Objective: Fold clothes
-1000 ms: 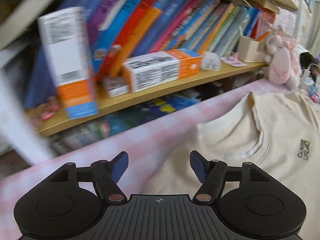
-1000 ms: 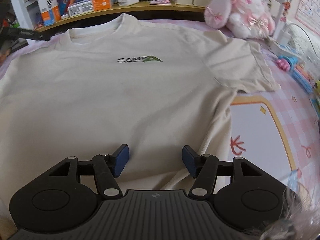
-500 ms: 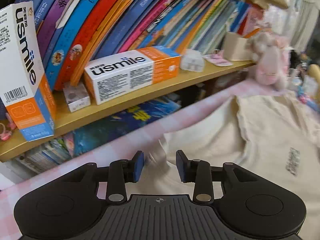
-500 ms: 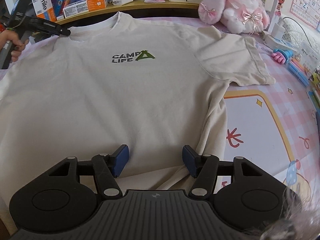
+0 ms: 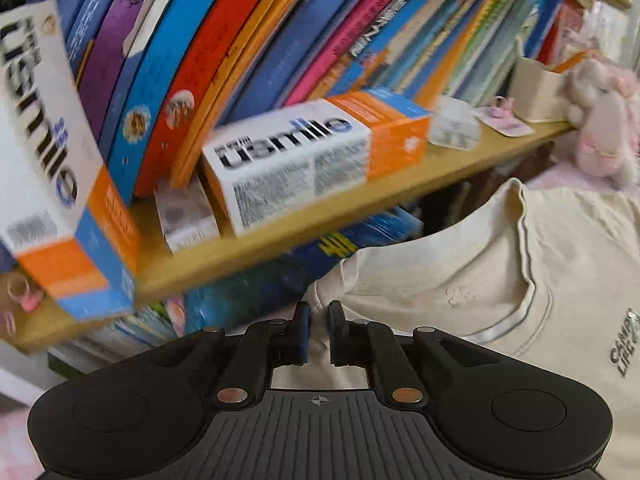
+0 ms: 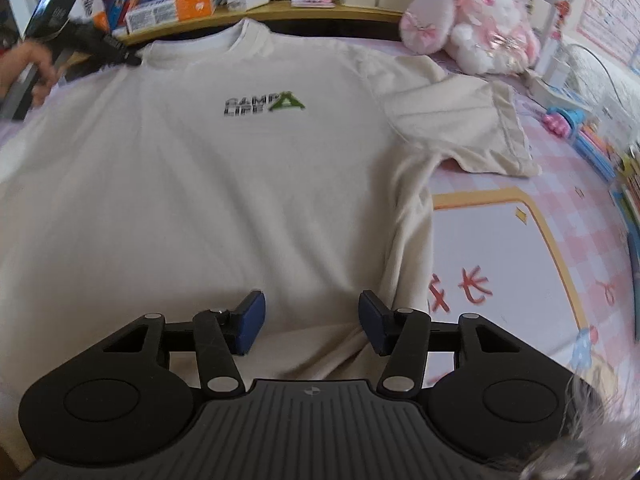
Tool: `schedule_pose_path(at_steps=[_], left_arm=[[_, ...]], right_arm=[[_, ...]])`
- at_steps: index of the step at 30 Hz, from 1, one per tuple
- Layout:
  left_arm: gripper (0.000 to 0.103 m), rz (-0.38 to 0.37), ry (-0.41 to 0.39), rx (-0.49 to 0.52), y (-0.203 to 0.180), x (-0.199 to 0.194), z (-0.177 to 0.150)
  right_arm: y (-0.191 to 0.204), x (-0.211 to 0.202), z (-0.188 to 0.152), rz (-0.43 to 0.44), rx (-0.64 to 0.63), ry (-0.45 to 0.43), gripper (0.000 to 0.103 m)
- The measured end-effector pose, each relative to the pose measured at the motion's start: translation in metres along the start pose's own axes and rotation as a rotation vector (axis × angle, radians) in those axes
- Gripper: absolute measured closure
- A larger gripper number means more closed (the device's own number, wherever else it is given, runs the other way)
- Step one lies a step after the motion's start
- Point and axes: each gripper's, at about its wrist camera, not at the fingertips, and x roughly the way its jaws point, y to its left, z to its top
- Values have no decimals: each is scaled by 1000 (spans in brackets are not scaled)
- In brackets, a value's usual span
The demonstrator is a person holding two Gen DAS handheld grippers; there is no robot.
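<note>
A cream T-shirt (image 6: 248, 184) with a "CAMP LIFE" print lies face up and spread flat on a pink checked table cover (image 6: 568, 216). My left gripper (image 5: 318, 318) is shut on the T-shirt's shoulder (image 5: 420, 276) beside the collar and lifts that fabric slightly. The left gripper also shows in the right wrist view (image 6: 132, 58) at the far left shoulder. My right gripper (image 6: 310, 320) is open and empty, hovering over the bottom hem near the shirt's right side seam.
A wooden bookshelf (image 5: 304, 216) with books and two usmile boxes (image 5: 312, 156) runs just behind the collar. A pink plush toy (image 6: 468, 24) sits at the far right. Toys and pens (image 6: 576, 132) line the right edge. A white picture panel (image 6: 496, 264) lies right of the shirt.
My left gripper has moved in onto the shoulder and closed on the fabric, lifting it a little. My right gripper has stayed open at the hem.
</note>
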Motion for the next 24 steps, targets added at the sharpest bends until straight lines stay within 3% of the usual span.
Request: schedule_pose_path(at_steps=[5,8,10,12,15,17,20,24], left_arm=[[86,27,3,-39,0,-1,3],[80,-4,-53,-68,1,-28,-8],[73,-17,-117,-75,-2,-63,-26],[53,-30,-158,-120,-2,-99,-54],[33,-50,-214,-195,0,-152,-98],[31,-52,-209,-261,-2,-184,-135],[22,46,-183,-351,-20,-222,-191],[21,223,-145,-423,-55,-257,-247]], right_arm=[[8,5,8,-13,-3,-1,53],[7,3,6,-13,6,-10,53],[5,-3,2,-12,15,-23,53],[3,-12,-1,1,26,-44,53],[-2,-23,-6,31,47,-59,52],[-5,-29,-10,46,41,-61,51],[-8,-36,-17,80,16,-62,48],[-17,-46,-26,153,-32,-80,39]])
